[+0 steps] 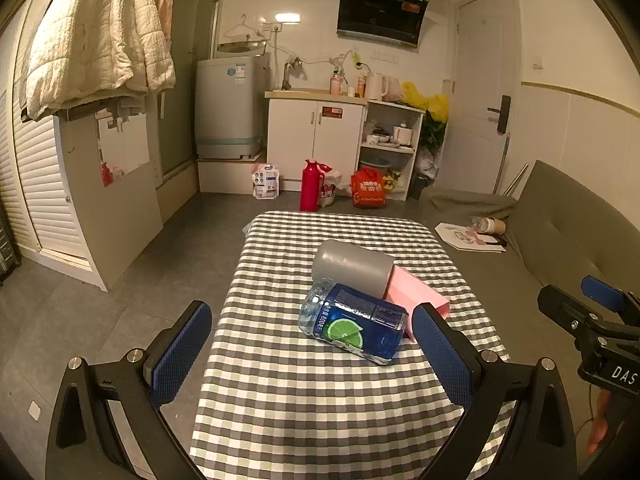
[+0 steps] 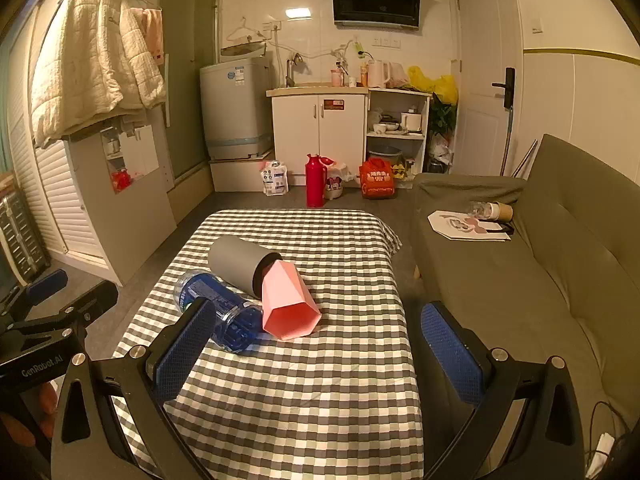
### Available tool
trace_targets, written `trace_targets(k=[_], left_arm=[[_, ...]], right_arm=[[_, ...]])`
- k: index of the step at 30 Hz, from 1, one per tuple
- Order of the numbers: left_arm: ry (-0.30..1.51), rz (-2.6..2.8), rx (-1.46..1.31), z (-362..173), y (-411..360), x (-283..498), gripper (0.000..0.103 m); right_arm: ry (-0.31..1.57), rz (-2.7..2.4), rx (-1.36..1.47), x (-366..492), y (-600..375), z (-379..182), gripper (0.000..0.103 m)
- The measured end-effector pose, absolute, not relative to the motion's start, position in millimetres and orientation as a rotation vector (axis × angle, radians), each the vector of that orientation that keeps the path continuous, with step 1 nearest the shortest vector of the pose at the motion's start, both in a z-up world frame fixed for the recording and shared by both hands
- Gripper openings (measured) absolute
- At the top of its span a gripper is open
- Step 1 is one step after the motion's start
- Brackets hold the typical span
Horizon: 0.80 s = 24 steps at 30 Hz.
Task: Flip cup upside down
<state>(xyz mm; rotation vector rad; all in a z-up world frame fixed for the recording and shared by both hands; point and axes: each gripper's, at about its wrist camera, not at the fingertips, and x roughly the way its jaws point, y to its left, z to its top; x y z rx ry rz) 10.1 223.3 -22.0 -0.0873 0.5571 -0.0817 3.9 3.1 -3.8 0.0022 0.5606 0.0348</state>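
A pink faceted cup [image 2: 289, 304] lies on its side on the checked tablecloth [image 2: 304, 392], mouth toward the camera; in the left wrist view it [image 1: 416, 296] is partly hidden. A grey cup [image 2: 240, 264] lies on its side behind it, its mouth touching the pink cup; it also shows in the left wrist view [image 1: 352, 266]. A blue water bottle [image 1: 354, 325] lies beside both. My left gripper [image 1: 320, 360] is open and empty, near the bottle. My right gripper [image 2: 320, 360] is open and empty, short of the pink cup.
A grey sofa [image 2: 520, 280] stands right of the table, with paper and a bottle on it. A red thermos [image 2: 315, 180] and bags stand on the floor beyond the table. White cabinets and a washing machine [image 2: 236, 108] line the far wall.
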Motion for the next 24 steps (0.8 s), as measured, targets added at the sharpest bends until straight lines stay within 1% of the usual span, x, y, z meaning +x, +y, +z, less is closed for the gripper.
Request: trace_targets(k=[24], left_arm=[[0.562,-0.08,-0.097,-23.6,221.6,9.6,0.103]], right_arm=[[0.568,0.035,0.003,5.2,3.0,-6.9,0.103]])
